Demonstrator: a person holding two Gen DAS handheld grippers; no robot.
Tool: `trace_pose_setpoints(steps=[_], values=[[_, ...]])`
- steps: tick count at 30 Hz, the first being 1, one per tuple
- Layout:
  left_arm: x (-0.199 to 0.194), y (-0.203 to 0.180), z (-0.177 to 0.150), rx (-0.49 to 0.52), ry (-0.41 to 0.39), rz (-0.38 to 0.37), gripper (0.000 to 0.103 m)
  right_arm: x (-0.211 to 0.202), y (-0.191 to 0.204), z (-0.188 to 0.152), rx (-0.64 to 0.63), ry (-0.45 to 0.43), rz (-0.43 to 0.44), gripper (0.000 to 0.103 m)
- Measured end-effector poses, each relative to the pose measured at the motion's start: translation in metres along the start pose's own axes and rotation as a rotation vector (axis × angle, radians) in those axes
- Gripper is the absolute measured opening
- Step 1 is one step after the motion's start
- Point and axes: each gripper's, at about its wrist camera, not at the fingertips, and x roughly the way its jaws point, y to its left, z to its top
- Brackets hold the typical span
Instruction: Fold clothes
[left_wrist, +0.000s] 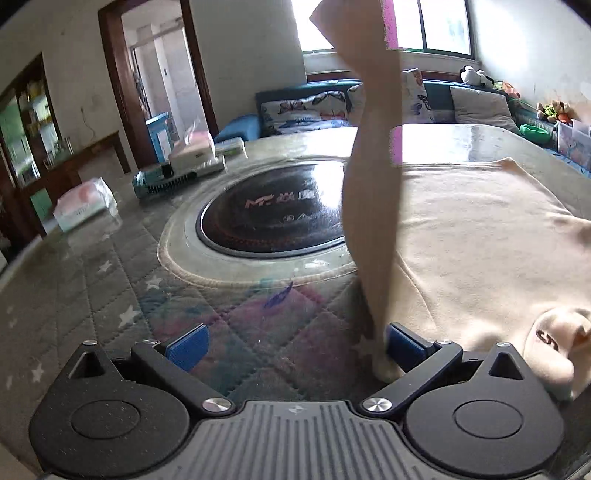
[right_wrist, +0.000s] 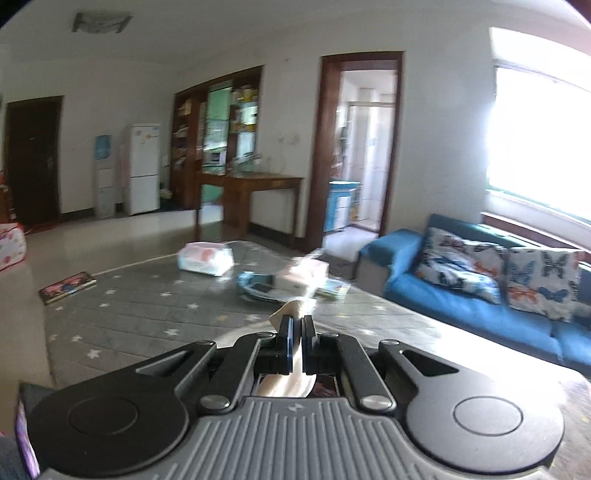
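The cream sweater (left_wrist: 480, 236) lies spread on the quilted table cover (left_wrist: 110, 295), filling the left wrist view from 2 to 4 o'clock, its collar (left_wrist: 550, 343) at 4 o'clock. One sleeve (left_wrist: 373, 184) rises taut from 6 toward 12 o'clock. The left gripper (left_wrist: 295, 349) is released, jaws wide apart, the sleeve's foot touching its right pad. The right gripper (right_wrist: 296, 326) is clenched on a cream fold of sleeve (right_wrist: 291, 308). A black round hotplate (left_wrist: 273, 218) sits at 11 o'clock beside the sweater; tissue packs (right_wrist: 205, 258) lie beyond
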Motion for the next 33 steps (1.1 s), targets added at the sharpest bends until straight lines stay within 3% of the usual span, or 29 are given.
trace_pose_setpoints(steps=[3,9,13,17,22,26,29,33], values=[[-0.003,-0.002,-0.002,0.029,-0.006,0.011,0.103,-0.023,-0.019,-0.015,0.035,0.011,-0.060,0.003],[-0.005,0.004,-0.003,0.059,-0.010,-0.015,0.103,-0.055,-0.049,-0.070,0.123,0.129,-0.175,0.003],[-0.008,0.011,-0.004,0.081,-0.007,-0.076,0.103,-0.063,-0.068,-0.123,0.232,0.275,-0.226,0.006],[-0.014,0.024,-0.004,0.104,0.001,-0.143,0.103,-0.076,-0.075,-0.152,0.264,0.345,-0.253,0.012],[-0.026,0.050,0.006,0.083,-0.029,-0.187,0.103,-0.096,-0.078,-0.160,0.249,0.319,-0.317,0.014],[-0.027,0.049,0.027,0.039,-0.086,-0.220,0.103,-0.089,-0.082,-0.163,0.278,0.310,-0.306,0.016],[-0.020,0.033,0.040,0.025,-0.124,-0.272,0.102,-0.077,-0.086,-0.170,0.318,0.320,-0.289,0.029],[-0.004,0.007,0.053,0.032,-0.131,-0.337,0.086,-0.061,-0.090,-0.178,0.372,0.333,-0.266,0.029]])
